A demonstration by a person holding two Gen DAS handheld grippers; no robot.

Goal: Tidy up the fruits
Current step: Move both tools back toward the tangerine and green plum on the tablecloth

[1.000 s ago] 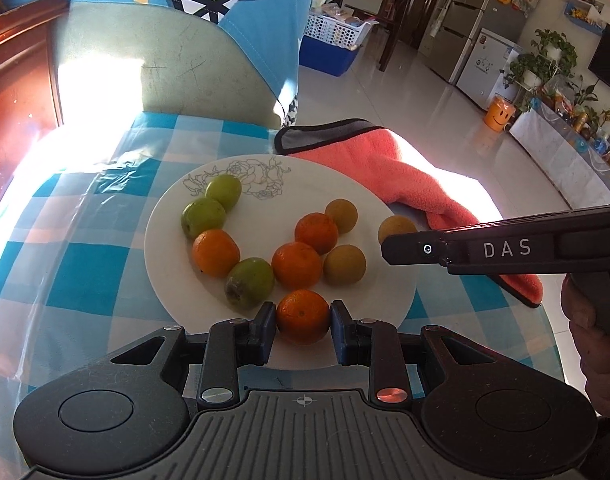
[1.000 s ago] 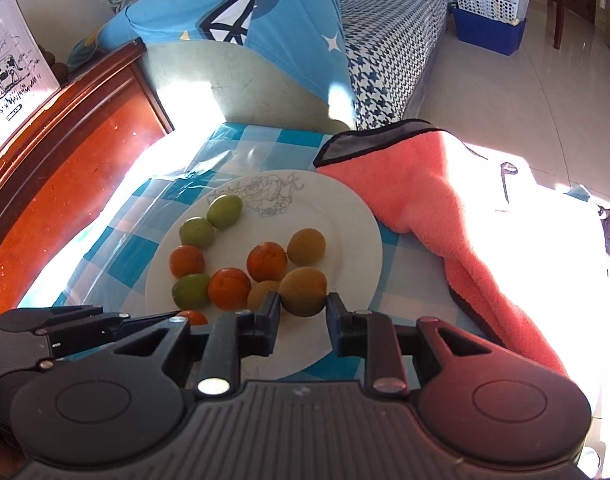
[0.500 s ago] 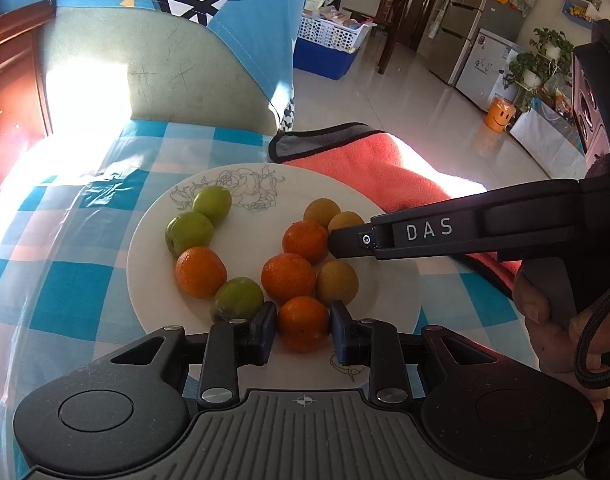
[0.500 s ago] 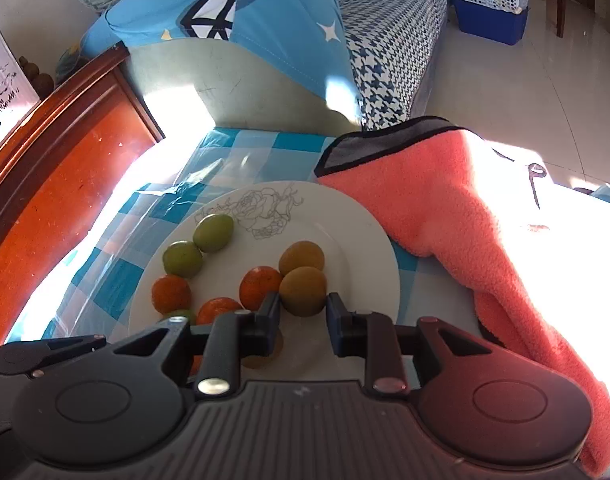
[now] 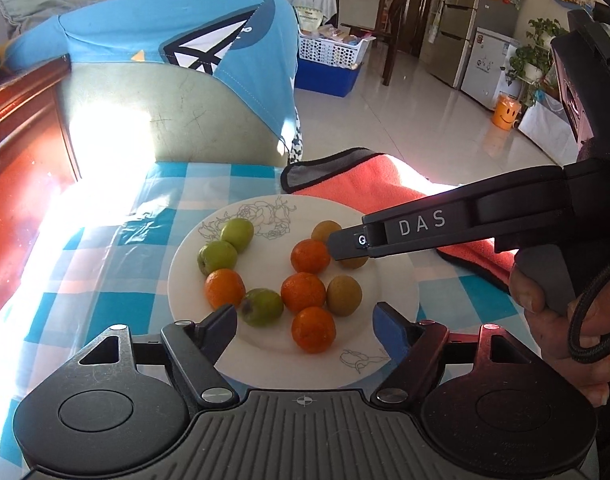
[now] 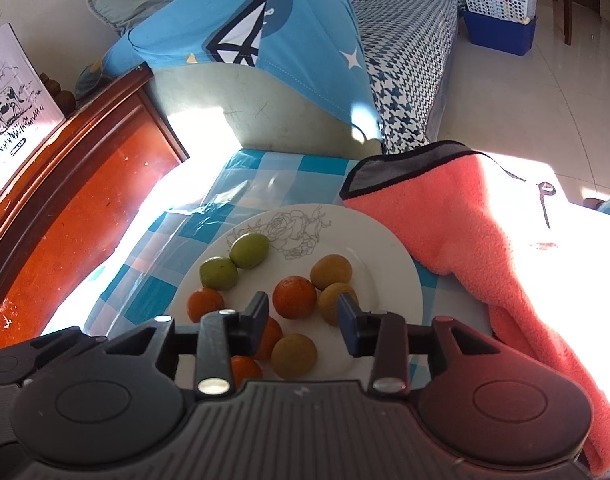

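Note:
A white plate [image 5: 401, 292] [image 6: 365, 248] on the blue checked tablecloth [image 5: 105, 280] carries several small fruits: oranges, green ones [image 5: 237, 234] and brown ones [image 5: 343, 295]. My left gripper [image 5: 305, 326] hangs over the plate's near edge, its jaws opening; an orange [image 5: 313, 330] lies on the plate between them, untouched. My right gripper [image 6: 302, 314] hovers over the plate's middle, its jaws also opening. A brown fruit [image 6: 337, 302] rests on the plate beside its right finger, and an orange [image 6: 294, 297] shows just beyond the gap. In the left wrist view the right gripper [image 5: 345, 240] reaches in from the right.
A coral towel [image 5: 365, 176] [image 6: 465, 220] lies over the table's right side, touching the plate's far rim. A chair draped in blue cloth [image 5: 177, 48] stands behind the table, and red-brown wooden furniture [image 6: 65, 200] on the left. A person's hand [image 5: 565, 320] grips the right handle.
Both grippers have let go: the left one released its orange onto the plate's near side and rose slightly, the right one released its brown fruit among the other brown ones.

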